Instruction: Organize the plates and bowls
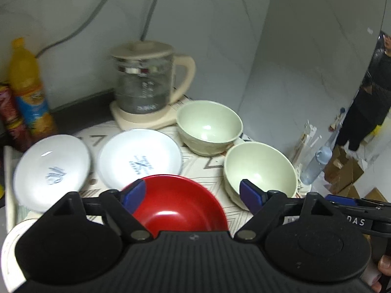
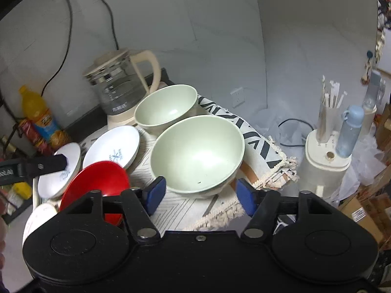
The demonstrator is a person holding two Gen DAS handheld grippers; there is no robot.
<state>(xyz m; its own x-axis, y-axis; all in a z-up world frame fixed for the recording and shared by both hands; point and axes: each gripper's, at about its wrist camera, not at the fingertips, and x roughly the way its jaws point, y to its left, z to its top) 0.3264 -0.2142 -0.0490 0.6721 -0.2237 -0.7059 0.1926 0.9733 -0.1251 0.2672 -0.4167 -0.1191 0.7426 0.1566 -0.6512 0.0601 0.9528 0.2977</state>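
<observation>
My left tongs (image 1: 193, 194) are spread wide and empty above the red bowl (image 1: 179, 206), and my right tongs (image 2: 200, 196) gape just as wide, empty, before the nearer green bowl (image 2: 196, 155). Taking the kettle (image 1: 144, 83) as landmark, the second green bowl (image 1: 209, 127) sits just right of its base. Two white plates (image 1: 140, 157) lie side by side in front of it on the desk (image 1: 207, 164), the red bowl nearer me.

Glass kettle (image 1: 144, 83) on cream base at wall; orange drink bottle (image 1: 29, 90) left; patterned cloth (image 2: 264, 146) underneath.
</observation>
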